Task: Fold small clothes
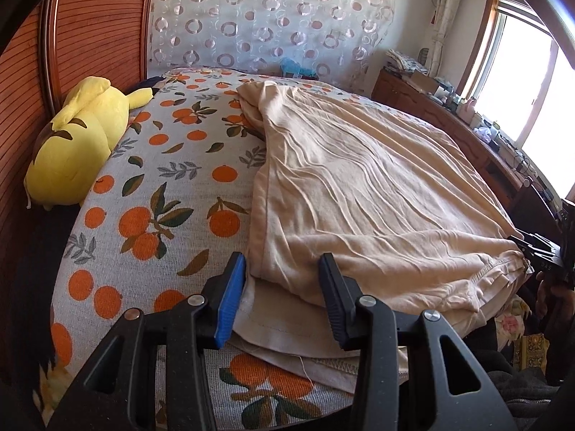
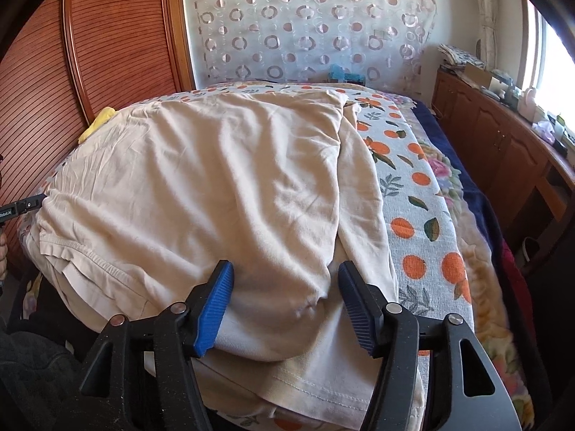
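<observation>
We work over a bed (image 1: 151, 179) spread with an orange-print cover, a slatted wooden headboard and a yellow plush toy (image 1: 79, 143) along its far left edge, a patterned curtain behind, a wooden cabinet (image 2: 503, 136) under the window. A cream garment (image 1: 359, 186) lies folded over itself across the bed's near edge. Our left gripper (image 1: 284, 305) stands with its jaws apart, the garment's near left corner lying between them, no pad visibly pressing it. Our right gripper (image 2: 285, 309) is spread wide at the near right corner, a rounded fold of cloth between the jaws, unpinched.
</observation>
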Available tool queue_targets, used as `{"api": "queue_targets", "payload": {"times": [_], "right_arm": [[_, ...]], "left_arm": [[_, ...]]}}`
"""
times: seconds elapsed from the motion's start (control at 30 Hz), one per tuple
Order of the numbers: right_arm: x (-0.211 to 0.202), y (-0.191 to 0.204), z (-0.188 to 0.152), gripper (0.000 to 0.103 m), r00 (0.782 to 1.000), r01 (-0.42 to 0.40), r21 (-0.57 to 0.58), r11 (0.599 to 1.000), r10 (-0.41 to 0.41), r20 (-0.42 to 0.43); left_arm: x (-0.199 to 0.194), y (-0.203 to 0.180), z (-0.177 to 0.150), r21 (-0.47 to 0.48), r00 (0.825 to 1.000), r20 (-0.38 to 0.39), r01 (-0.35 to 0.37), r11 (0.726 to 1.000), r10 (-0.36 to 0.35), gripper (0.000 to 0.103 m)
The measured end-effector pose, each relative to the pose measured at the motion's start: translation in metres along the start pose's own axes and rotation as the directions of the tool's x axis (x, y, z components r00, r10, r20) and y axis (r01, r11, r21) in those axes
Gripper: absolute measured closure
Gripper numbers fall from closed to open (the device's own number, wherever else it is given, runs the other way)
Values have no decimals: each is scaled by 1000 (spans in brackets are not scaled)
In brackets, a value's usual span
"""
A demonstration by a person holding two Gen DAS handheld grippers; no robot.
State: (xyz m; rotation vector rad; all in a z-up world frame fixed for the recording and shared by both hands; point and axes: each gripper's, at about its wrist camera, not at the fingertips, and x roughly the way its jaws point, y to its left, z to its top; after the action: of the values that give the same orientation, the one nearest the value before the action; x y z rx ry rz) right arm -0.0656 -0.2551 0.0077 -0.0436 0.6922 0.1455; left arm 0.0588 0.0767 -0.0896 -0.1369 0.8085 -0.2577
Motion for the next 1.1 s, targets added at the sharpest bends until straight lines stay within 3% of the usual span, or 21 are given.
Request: {"api": "queue_targets", "payload": {"times": [0.1, 0.17, 0.27, 0.4, 0.6, 0.73, 0.93, 1.1], "right_arm": [[-1, -3, -2, 40, 1000, 25, -4, 1000, -25, 5], [-1, -9, -4, 39, 1000, 19, 8, 1000, -19, -1], [0, -15, -6, 39, 1000, 17, 22, 1000, -16, -13], [-6, -21, -7, 39, 1000, 13, 33, 999, -13, -3], [-16, -27, -11, 38, 1000, 4, 47, 999, -5, 27], [-26, -33, -15, 38, 998, 7, 58, 998, -10, 57], [-42, -54, -23, 38, 995, 21, 90, 996, -29, 92], [-61, -75, -32, 38, 990, 66, 114, 991, -79, 113]], "left_arm": [[0, 4, 0, 3, 1000, 2, -22, 1000, 22, 78], [0, 8, 0, -10, 1000, -4, -10, 1000, 10, 96], [-1, 6, 5, -25, 998, -8, 58, 998, -58, 97], [-12, -24, 24, 47, 992, 18, 121, 992, -122, 98], [-22, -91, 66, 188, 967, 26, 245, 951, -254, 98], [-19, -147, 89, 290, 940, -17, 331, 898, -341, 98], [-5, -244, 100, 441, 894, -117, 437, 784, -432, 98], [3, -306, 108, 481, 850, -191, 516, 709, -490, 98]]}}
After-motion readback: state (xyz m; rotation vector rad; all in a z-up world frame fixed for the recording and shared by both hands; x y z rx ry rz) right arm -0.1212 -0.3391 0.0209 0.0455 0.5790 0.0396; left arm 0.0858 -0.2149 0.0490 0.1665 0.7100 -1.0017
